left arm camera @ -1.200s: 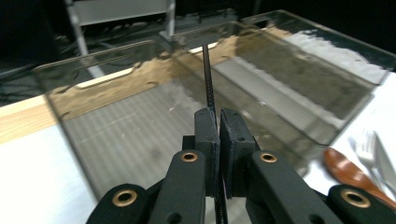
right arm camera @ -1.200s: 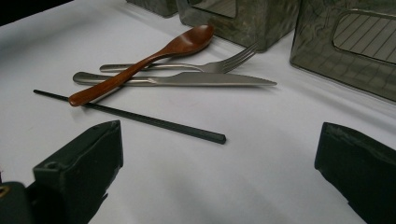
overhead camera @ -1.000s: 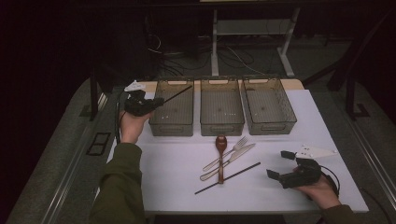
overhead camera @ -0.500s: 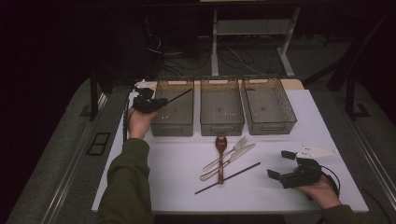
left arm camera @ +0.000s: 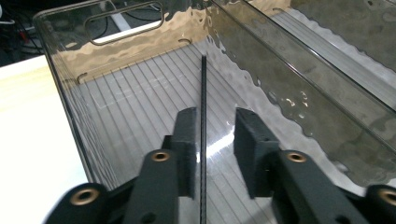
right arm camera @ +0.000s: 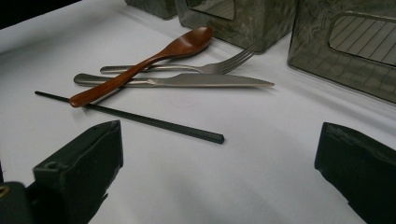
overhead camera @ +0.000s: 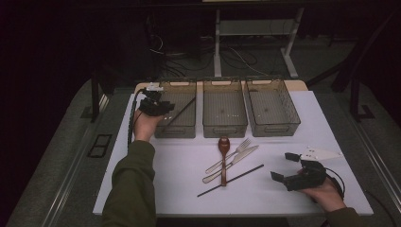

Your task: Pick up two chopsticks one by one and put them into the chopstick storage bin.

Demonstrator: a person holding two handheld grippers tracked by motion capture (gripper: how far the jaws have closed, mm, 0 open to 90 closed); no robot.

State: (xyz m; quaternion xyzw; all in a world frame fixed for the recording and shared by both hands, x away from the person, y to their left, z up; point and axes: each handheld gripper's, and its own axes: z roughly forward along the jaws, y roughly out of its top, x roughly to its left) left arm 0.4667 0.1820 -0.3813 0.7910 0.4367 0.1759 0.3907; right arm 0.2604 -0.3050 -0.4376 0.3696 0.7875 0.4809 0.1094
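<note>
Slim black chopstick over ribbed, glossy translucent bin

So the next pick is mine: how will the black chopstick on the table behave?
The chopstick looks thin, straight and stiff, probably light. Its squarish tip suggests little rolling. One end lies under the wooden spoon, so lifting may nudge it.

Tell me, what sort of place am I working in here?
Probably a lab or test room, not a kitchen: a white table on dark carpet, loose cables behind it, and three clear bins staged for sorting cutlery.
</note>
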